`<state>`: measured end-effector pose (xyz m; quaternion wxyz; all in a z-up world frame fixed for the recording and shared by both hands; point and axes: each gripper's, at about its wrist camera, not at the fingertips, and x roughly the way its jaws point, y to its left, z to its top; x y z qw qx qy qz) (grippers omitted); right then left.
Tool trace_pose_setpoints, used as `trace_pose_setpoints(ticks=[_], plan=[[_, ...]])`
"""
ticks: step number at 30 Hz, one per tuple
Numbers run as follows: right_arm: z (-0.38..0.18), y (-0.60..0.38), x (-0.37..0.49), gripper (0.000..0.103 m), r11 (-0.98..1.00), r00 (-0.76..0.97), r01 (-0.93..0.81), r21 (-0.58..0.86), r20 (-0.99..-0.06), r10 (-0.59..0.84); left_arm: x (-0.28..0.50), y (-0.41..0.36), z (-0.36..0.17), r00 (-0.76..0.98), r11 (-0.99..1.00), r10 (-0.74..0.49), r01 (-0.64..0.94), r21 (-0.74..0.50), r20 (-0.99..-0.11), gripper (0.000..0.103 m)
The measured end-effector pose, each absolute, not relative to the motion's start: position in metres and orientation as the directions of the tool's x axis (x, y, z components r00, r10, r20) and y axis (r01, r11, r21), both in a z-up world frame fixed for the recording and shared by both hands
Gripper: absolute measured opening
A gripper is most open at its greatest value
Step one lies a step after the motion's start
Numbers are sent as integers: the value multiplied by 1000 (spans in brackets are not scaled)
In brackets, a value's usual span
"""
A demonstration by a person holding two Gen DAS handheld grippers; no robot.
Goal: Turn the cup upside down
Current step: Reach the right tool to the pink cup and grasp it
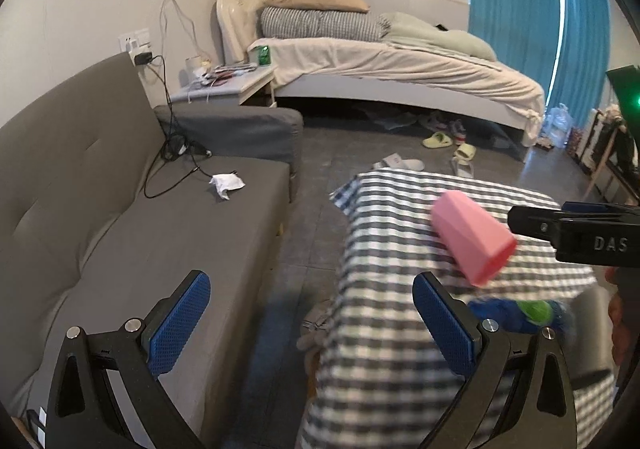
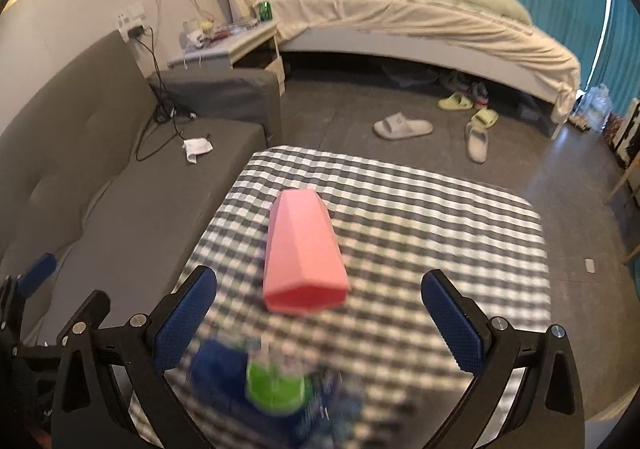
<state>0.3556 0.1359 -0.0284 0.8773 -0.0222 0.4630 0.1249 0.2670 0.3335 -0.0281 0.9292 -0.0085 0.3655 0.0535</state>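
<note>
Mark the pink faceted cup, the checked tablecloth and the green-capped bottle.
pink faceted plastic cup (image 2: 303, 249), right wrist view, on its long side wall.
grey-and-white checked tablecloth (image 2: 440, 225), right wrist view, on a bare patch right of the cup.
blurred bottle with a green cap (image 2: 274, 389), right wrist view, on the green part.

Checked tablecloth (image 2: 420, 217) over table, blurry blue-green bottle (image 2: 276, 389) lying near its front edge. Grey sofa (image 1: 140, 217) to the left w/ crumpled tissue (image 1: 226, 183) & black cables (image 1: 172, 145). Bed (image 2: 400, 21) at back, slippers (image 2: 402, 127) on floor beside it, teal curtains (image 1: 516, 9) on the right.
</note>
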Motion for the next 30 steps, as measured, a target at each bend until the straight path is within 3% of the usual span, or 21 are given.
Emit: trace_pose_setpoints(ticks=[8,15,24,30], plan=[[-76,154,412,95,957,385,-278,84,-903,191,294,343,-51,684,990,113,-142,20,-721,103],[-90,159,420,61,947,295,-301,112,-934,204,296,339,-59,661,991,95,-132,9,-744,103],[-22,145,377,60,953,409,-283,107,-886,221,273,340,-20,710,990,100,-140,0,-697,103],[36,130,305,60,957,465,-276,94,-858,218,229,331,26,768,991,69,-126,-44,-637,103]])
